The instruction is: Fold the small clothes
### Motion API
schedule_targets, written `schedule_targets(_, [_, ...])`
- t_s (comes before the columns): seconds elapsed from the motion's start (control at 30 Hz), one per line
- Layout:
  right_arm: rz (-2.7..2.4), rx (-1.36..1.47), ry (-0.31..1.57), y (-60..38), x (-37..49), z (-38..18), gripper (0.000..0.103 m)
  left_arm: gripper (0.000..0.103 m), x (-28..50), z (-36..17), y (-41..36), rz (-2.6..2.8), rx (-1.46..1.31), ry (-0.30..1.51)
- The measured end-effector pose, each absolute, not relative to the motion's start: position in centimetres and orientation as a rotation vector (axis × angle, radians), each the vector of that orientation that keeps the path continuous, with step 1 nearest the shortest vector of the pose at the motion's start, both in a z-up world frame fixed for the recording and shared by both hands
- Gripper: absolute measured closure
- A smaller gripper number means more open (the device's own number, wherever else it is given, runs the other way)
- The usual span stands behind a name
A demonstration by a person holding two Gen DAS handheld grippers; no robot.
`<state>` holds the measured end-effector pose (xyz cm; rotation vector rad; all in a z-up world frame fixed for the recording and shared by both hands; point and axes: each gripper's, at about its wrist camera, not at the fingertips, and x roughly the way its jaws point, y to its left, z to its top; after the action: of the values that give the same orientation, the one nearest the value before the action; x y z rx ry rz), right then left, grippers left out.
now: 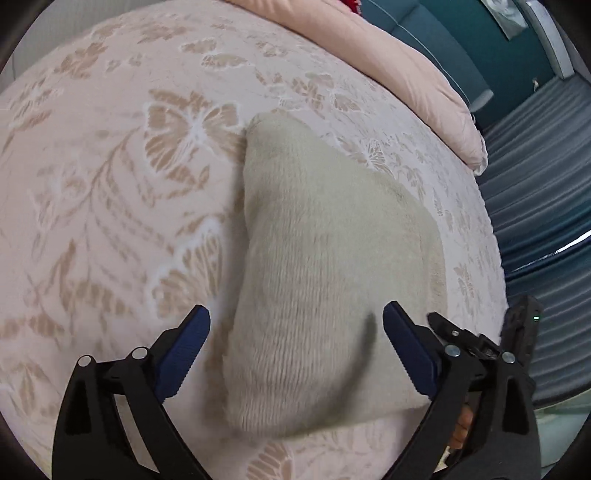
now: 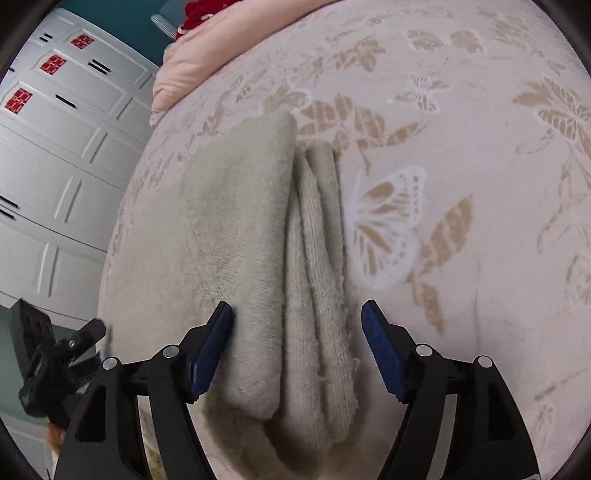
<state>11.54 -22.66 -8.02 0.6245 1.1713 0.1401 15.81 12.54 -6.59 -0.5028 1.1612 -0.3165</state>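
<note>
A folded beige knitted garment [image 1: 314, 258] lies on a pink bedspread [image 1: 110, 184] patterned with butterflies and leaves. My left gripper [image 1: 295, 314] hovers over its near end with the jaws wide open; the left pad stands beside the garment's edge and the right pad over it. In the right wrist view the same garment [image 2: 240, 221] shows its stacked folded edges [image 2: 321, 258] on the right. My right gripper [image 2: 297, 308] is open astride those edges, its pads not pressing. Each gripper shows in the other's view, the right gripper [image 1: 480, 343] and the left gripper [image 2: 55, 354].
A pink quilt [image 1: 424, 81] lies bunched at the far side of the bed, with something red [image 2: 207, 11] on it. The bed's edge runs close to the garment; past it are a striped blue-grey surface [image 1: 535, 184], teal furniture [image 1: 443, 33] and white cabinet doors [image 2: 55, 155].
</note>
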Motion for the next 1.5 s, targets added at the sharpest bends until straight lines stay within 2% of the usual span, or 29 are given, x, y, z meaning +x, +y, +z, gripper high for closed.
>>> schedule_targets(0.03, [0.158,0.658,1.177,-22.5,11.9,-8.7,0.031,0.010,15.3,-7.6,12.7,-0.319,-0.552,1.185])
schedule_targets(0.1, [0.190,0.705,1.147,-22.0,12.7,-8.8,0.062,0.013,15.0,-9.2,12.4,-0.337,-0.609,1.203])
schedule_targets(0.13, [0.186,0.709,1.136,-21.8,13.2,-8.3,0.065,0.032,15.2,-9.7,12.1,-0.373,-0.628,1.201])
schedule_targets(0.17, [0.179,0.695,1.112,-21.6,13.5,-7.4,0.071,0.038,15.7,-9.7,11.7,-0.373,-0.613,1.207])
schedule_targets(0.23, [0.209,0.661,1.006,-21.4,13.4,-4.2,0.073,0.048,16.4,-8.3,11.2,-0.401,-0.620,1.161])
schedule_targets(0.3, [0.226,0.641,0.902,-21.7,12.6,-0.9,0.074,0.049,16.9,-6.0,10.5,-0.444,-0.569,1.095])
schedule_targets(0.4, [0.145,0.549,0.877,-22.4,11.8,-0.6,0.067,0.047,17.8,-5.5,9.2,-0.493,-0.504,1.083])
schedule_targets(0.5, [0.015,0.558,1.107,-24.4,12.6,-6.7,0.065,0.042,18.5,-8.5,7.3,-0.425,-0.399,1.200])
schedule_targets(0.57, [0.021,0.647,1.031,-25.8,10.8,-6.0,0.064,0.036,17.3,-8.1,7.2,-0.409,-0.385,1.171])
schedule_targets(0.6, [-0.021,0.617,1.003,-26.1,9.8,-4.4,0.064,0.034,16.6,-7.2,7.4,-0.392,-0.365,1.140])
schedule_targets(0.63, [-0.036,0.570,0.983,-25.8,8.8,-3.0,0.064,0.028,15.9,-6.2,7.6,-0.372,-0.336,1.114])
schedule_targets(0.7, [0.015,0.494,0.960,-24.6,7.1,-0.6,0.078,0.019,14.5,-4.2,8.1,-0.347,-0.287,1.050])
schedule_targets(0.73, [0.044,0.460,0.966,-23.7,6.4,0.1,0.080,0.016,14.0,-3.4,8.1,-0.322,-0.257,1.020])
schedule_targets(0.8, [0.081,0.396,1.006,-21.9,5.6,-0.3,0.092,0.016,13.4,-2.3,7.4,-0.291,-0.179,0.983])
schedule_targets(0.87, [0.054,0.330,1.080,-20.8,5.3,-2.7,0.095,0.016,13.2,-2.1,6.5,-0.275,-0.119,1.001])
schedule_targets(0.93, [0.017,0.360,1.084,-21.2,4.4,-3.7,0.088,0.016,12.5,-1.6,6.3,-0.298,-0.157,1.006])
schedule_targets(0.97, [0.014,0.409,1.061,-21.7,3.6,-3.4,0.081,0.016,11.9,-1.2,6.3,-0.309,-0.162,0.996])
schedule_targets(1.0, [0.011,0.445,1.048,-22.1,3.1,-3.2,0.066,0.014,11.5,-1.1,6.1,-0.304,-0.144,0.993])
schedule_targets(1.03, [0.020,0.477,1.039,-22.4,2.7,-2.9,0.063,0.011,11.2,-1.2,5.9,-0.295,-0.116,0.997])
schedule_targets(1.2, [0.047,0.494,1.052,-21.7,3.8,-3.6,0.060,0.011,10.7,-3.0,5.4,-0.276,-0.124,1.048])
schedule_targets(1.23, [0.043,0.470,1.083,-21.4,4.6,-4.3,0.065,0.011,10.7,-3.1,5.4,-0.282,-0.139,1.053])
schedule_targets(1.27, [0.033,0.447,1.112,-21.1,5.5,-5.0,0.088,0.012,10.7,-3.1,5.3,-0.282,-0.146,1.051])
schedule_targets(1.33, [0.057,0.454,1.102,-21.3,6.9,-4.3,0.091,0.012,10.9,-2.9,5.1,-0.277,-0.135,1.040])
schedule_targets(1.43, [0.114,0.378,0.900,-21.2,7.2,2.4,0.093,0.011,11.3,-3.2,4.9,-0.265,-0.105,1.044])
schedule_targets(1.5, [0.141,0.337,0.829,-21.1,7.2,5.2,0.093,0.011,11.7,-4.0,5.0,-0.250,-0.106,1.064])
